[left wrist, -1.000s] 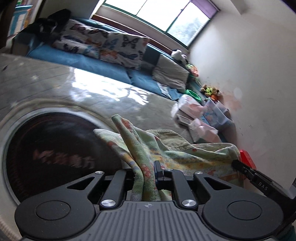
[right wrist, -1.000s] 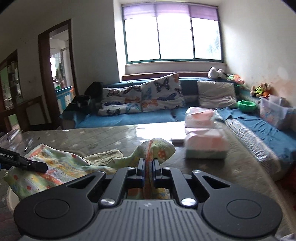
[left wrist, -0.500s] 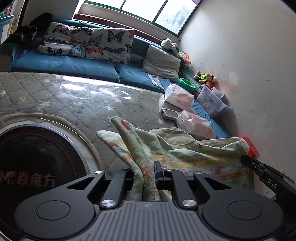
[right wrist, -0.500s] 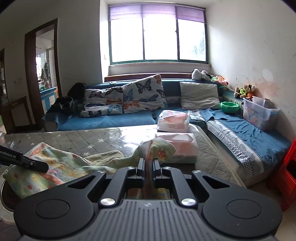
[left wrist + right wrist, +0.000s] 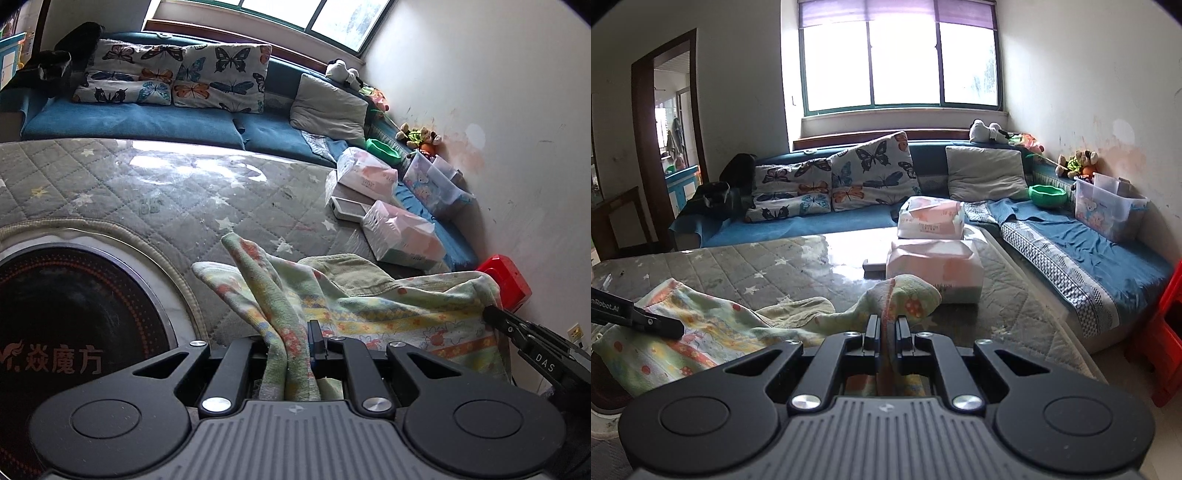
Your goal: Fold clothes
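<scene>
A: In the left wrist view, why is the left tool (image 5: 299, 343) set that way?

B: Its jaws are pinched on a bunched edge of the pale green, flower-printed terry cloth (image 5: 369, 302), which rises in a ridge just ahead of them. The rest of the cloth stretches to the right, where the right tool (image 5: 496, 319) nips the far corner. Held at two points, the edge hangs fairly straight between them, which I judge suits carrying it over for a fold.

A: And around it?

B: Beneath lies the grey quilted, star-patterned tabletop (image 5: 166, 192), with a round black glass hob (image 5: 74, 325) set into it at the left. Pink tissue packs (image 5: 402, 236) sit beyond the cloth, near but apart from it.

A: Now the right wrist view.

B: The right tool (image 5: 887, 326) is pressed together on a fold of the same cloth (image 5: 713, 332), with a rounded flap poking up past the tips. At the far left the left tool (image 5: 665, 326) holds the other end. The cloth sags onto the tabletop (image 5: 746, 266) between them.

A: Anything in the way?

B: The nearest tissue pack (image 5: 934, 266) stands just behind the raised flap; a forward fold could brush it. The blue sofa (image 5: 1089, 251) is well apart.
</scene>
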Demonstrator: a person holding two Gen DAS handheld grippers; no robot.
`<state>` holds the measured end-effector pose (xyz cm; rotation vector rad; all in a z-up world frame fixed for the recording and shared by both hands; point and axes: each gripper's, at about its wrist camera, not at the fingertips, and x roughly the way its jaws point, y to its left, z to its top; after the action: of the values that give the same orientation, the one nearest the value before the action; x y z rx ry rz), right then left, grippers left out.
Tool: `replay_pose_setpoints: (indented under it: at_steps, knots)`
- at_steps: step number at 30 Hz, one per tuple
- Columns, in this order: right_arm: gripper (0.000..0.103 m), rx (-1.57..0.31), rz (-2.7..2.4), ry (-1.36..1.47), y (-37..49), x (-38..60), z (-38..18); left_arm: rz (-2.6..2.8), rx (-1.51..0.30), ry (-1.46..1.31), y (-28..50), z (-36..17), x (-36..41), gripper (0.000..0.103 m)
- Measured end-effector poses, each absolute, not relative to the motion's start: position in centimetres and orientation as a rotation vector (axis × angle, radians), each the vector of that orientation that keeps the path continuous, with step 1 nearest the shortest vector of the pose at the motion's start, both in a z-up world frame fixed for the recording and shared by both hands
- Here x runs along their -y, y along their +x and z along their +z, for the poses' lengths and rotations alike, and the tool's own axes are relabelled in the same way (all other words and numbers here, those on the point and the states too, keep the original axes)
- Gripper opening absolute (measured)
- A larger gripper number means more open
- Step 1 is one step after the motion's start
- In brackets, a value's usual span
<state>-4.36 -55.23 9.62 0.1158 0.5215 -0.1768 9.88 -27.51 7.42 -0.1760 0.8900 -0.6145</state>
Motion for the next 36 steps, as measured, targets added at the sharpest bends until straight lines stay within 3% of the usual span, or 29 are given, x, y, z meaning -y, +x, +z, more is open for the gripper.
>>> replay_pose_setpoints:
  at_steps: [16,22,24,26,29,32,34,36]
  knots:
    - [0.007,-0.586,-0.22,0.141,-4.1,56.4,7.2,-0.583,-0.948,-0.152,10.4,5.1,27.3,0.012]
    - [0.009,-0.606,-0.22,0.144,-3.8,56.5,6.5,-0.562,-0.966,-0.144,10.6,4.4,26.8,0.019]
    - [0.009,-0.612,-0.213,0.144,-3.7,56.3,6.2,-0.553,-0.965,-0.134,10.4,4.2,26.6,0.024]
    - [0.009,-0.621,-0.204,0.145,-3.5,56.1,5.9,-0.533,-0.961,-0.121,10.3,4.1,26.5,0.04]
    - [0.011,-0.633,-0.19,0.14,-3.2,55.9,5.4,-0.5,-0.954,-0.097,10.2,4.1,26.3,0.05]
    - [0.019,-0.64,-0.174,0.135,-2.9,55.4,5.0,-0.478,-0.957,-0.108,10.4,4.0,25.7,0.06]
    - [0.021,-0.645,-0.161,0.134,-2.6,54.9,4.8,-0.466,-0.954,-0.113,10.4,4.0,25.3,0.062]
    - [0.032,-0.651,-0.149,0.134,-2.2,54.4,4.6,-0.453,-0.951,-0.118,10.4,4.0,24.9,0.066]
